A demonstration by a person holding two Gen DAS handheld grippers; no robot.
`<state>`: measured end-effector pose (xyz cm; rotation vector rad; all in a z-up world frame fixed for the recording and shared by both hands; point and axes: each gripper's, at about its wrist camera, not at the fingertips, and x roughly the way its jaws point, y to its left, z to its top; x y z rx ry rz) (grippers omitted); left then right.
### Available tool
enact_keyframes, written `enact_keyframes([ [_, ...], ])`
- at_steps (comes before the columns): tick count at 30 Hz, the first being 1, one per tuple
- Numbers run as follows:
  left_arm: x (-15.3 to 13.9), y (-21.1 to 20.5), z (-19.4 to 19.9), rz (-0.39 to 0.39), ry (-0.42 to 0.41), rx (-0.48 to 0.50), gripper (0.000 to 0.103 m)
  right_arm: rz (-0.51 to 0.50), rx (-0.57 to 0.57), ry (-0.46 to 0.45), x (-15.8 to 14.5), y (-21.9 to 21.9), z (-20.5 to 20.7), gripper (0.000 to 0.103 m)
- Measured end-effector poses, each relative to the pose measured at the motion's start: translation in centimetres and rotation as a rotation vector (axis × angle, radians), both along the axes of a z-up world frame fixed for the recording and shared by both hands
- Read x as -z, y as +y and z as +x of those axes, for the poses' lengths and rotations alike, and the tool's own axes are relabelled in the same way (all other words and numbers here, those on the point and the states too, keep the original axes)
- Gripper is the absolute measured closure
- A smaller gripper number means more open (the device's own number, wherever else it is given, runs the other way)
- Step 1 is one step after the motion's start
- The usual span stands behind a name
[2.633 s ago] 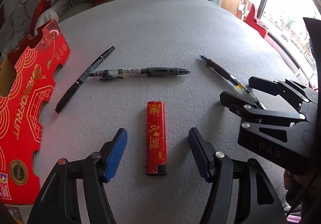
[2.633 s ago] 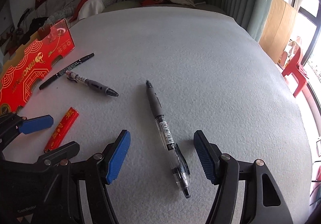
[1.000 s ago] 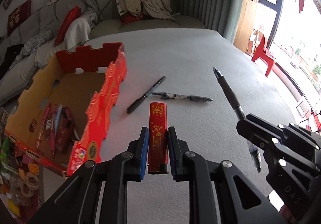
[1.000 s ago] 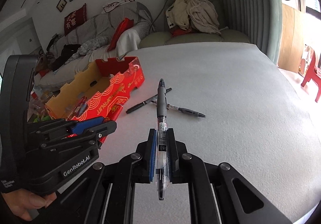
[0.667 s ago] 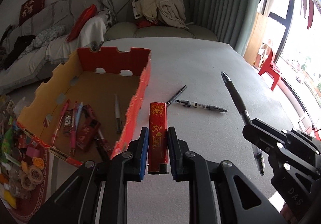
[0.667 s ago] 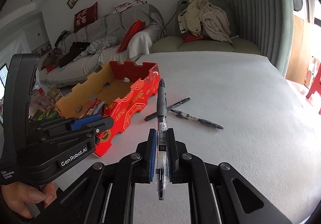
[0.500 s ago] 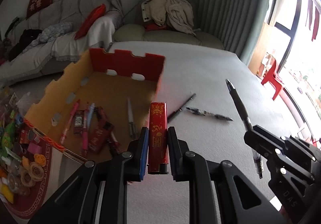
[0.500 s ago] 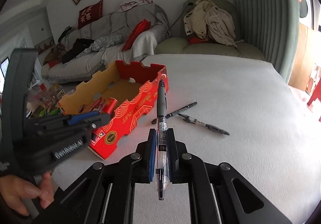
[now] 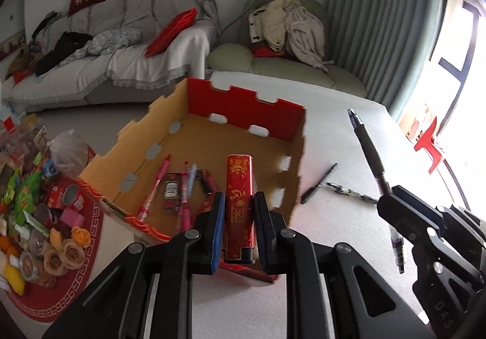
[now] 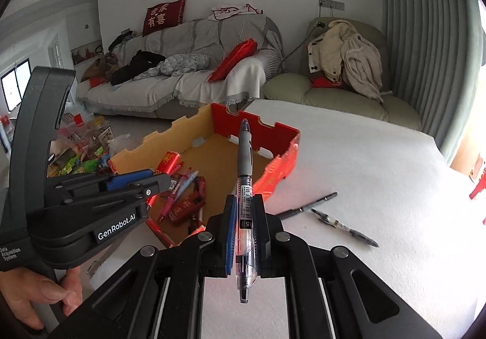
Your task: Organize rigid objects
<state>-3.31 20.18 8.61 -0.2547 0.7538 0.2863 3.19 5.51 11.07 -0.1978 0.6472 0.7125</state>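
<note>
The left gripper [image 9: 238,225] was clamped on a red lighter [image 9: 238,205], held above the near edge of the red cardboard box [image 9: 243,102]. The right gripper [image 10: 245,228] was clamped on a grey-grip gel pen [image 10: 244,187], beside the box. Two pens [image 10: 328,211] lay on the white tabletop [image 10: 379,171] beyond.

Grey-white table [image 9: 349,114] carries an open red box [image 9: 291,120], ahead-left of the right tongs. Two pens lie on it ahead-right of those tongs: thin black pen [image 10: 306,206], clear pen [image 10: 346,226], ends near each other.
</note>
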Motion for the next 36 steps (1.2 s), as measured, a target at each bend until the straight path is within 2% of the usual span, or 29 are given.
enact_keyframes([
  [14,-0.3,2.8,0.1,0.023,-0.004,-0.035,0.083,-0.021,-0.043,-0.021,0.0,4.0,0.4,0.092],
  [36,0.4,4.7,1.7,0.045,0.027,-0.042,0.083,-0.017,-0.057,0.002,0.6,5.8,1.4,0.092],
])
